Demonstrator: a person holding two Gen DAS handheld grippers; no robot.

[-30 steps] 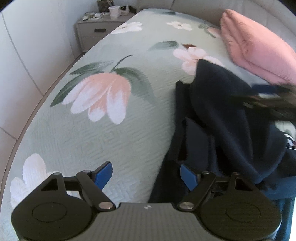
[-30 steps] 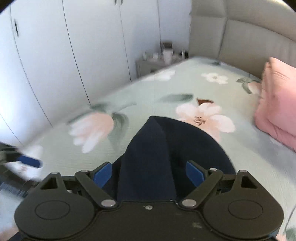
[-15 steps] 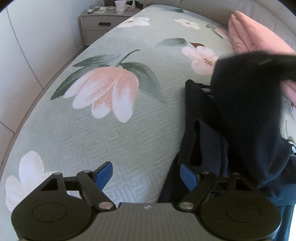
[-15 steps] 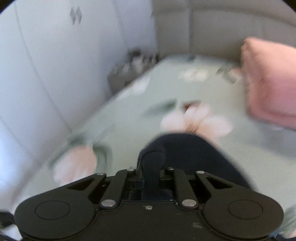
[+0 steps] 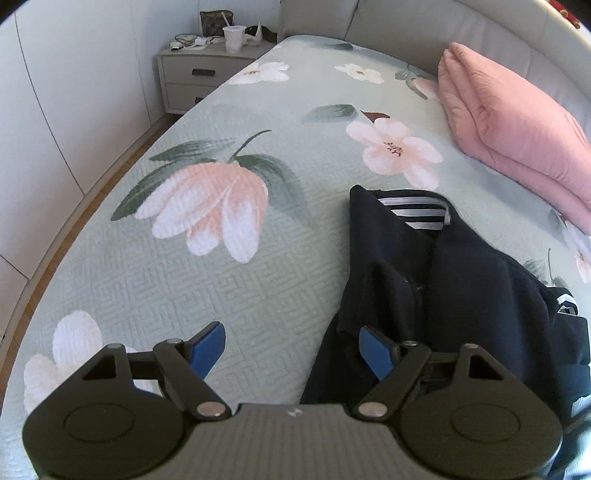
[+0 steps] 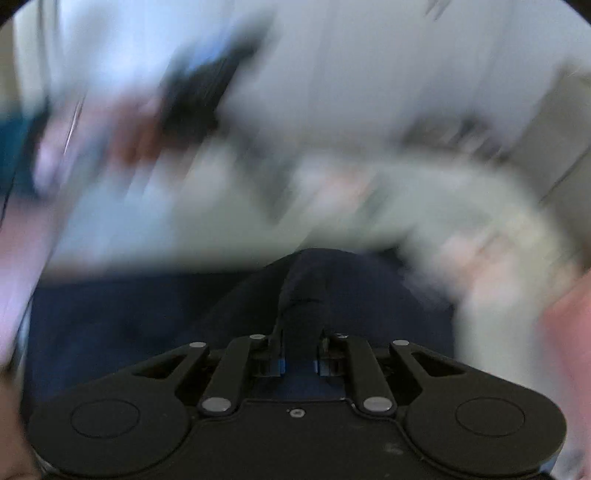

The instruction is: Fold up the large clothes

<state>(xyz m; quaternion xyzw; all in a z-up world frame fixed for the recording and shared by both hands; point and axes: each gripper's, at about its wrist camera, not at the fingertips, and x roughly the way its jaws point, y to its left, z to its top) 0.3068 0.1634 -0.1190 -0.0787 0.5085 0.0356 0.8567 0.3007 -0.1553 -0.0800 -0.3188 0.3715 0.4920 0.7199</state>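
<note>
My right tool (image 6: 299,363) is clamped tight on a pinched ridge of the navy garment (image 6: 155,321), the dark cloth bunching up between the two blue pads and spreading out wide below and to either side of them. Beyond that fold, the right wrist view is smeared with motion blur; I can make out pale green and pink patches and a dark shape higher up, but I cannot tell what they are. My left tool (image 5: 291,349) stands with its fingers spread wide and nothing between them; its left pad (image 5: 207,349) hangs over the bare bedspread and its right pad (image 5: 375,350) sits just at the near left edge of the garment (image 5: 472,280). From there the garment lies on the right half of the bed (image 5: 258,280), partly folded over itself, with its collar at the far end showing a striped navy-and-white lining (image 5: 417,212). The bedspread is pale green, quilted, with large pink and white flowers. Farther right, near the headboard (image 5: 406,33), a folded pink blanket (image 5: 509,129) rests on the bed, apart from the garment. At the far left corner stands a grey nightstand (image 5: 199,79) carrying a white cup (image 5: 233,38) and some small clutter.
</note>
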